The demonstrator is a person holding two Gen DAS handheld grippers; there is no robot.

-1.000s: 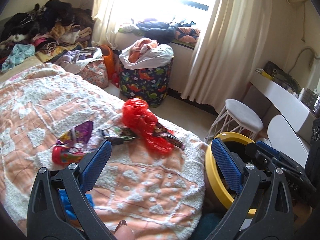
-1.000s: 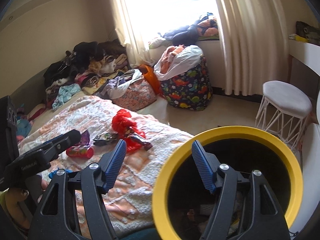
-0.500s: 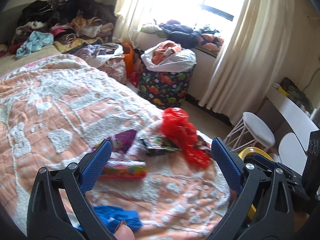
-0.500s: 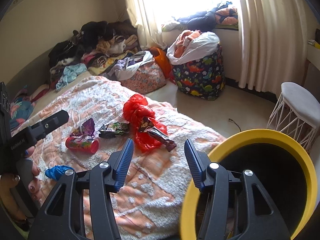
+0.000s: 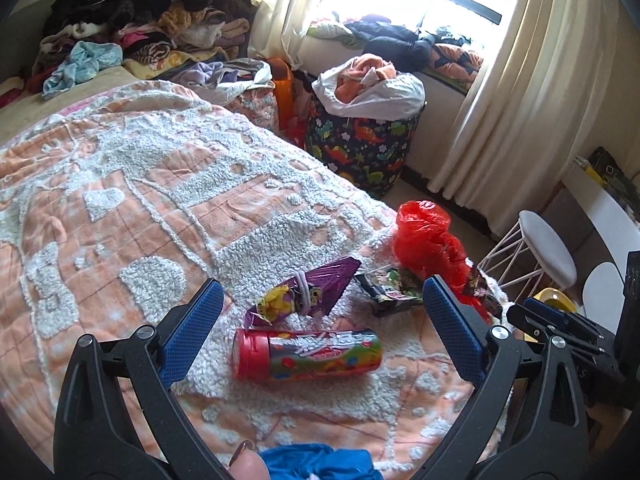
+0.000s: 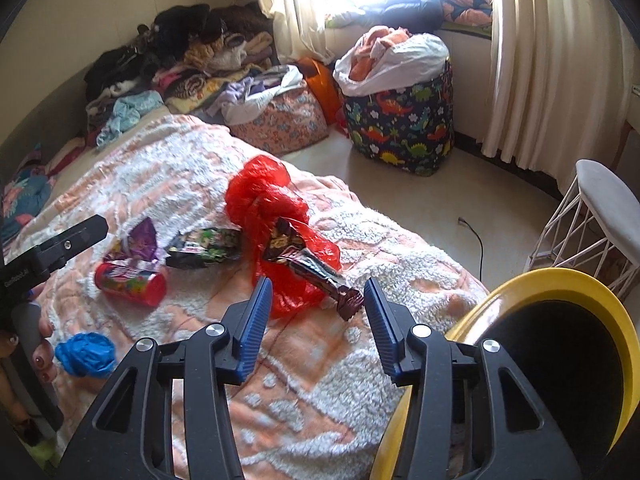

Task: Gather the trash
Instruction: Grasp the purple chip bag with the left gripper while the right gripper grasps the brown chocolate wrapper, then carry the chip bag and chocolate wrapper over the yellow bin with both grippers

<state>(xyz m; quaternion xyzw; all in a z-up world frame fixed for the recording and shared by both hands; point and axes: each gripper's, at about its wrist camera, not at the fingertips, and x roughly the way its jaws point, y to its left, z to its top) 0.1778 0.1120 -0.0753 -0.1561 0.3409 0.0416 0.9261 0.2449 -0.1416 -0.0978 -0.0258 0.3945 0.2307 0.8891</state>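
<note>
Trash lies on the orange and white bedspread. In the left wrist view a red snack can lies on its side, with a purple snack bag, a dark wrapper and a red plastic bag behind it. My left gripper stands open wide above the can, touching nothing. In the right wrist view my right gripper is open and its jaws are closing. The end of a brown chocolate wrapper lies between the fingers, which do not touch it, over the red plastic bag. A yellow-rimmed bin stands at the right.
A crumpled blue bag lies near the bed's front edge by a hand. A dinosaur-print hamper, a white stool, curtains and piles of clothes surround the bed. A cord lies on the floor.
Both grippers have moved forward and down over the bed, closer to the trash. The right jaws have narrowed. The yellow bin has slid to the right edge of both views.
</note>
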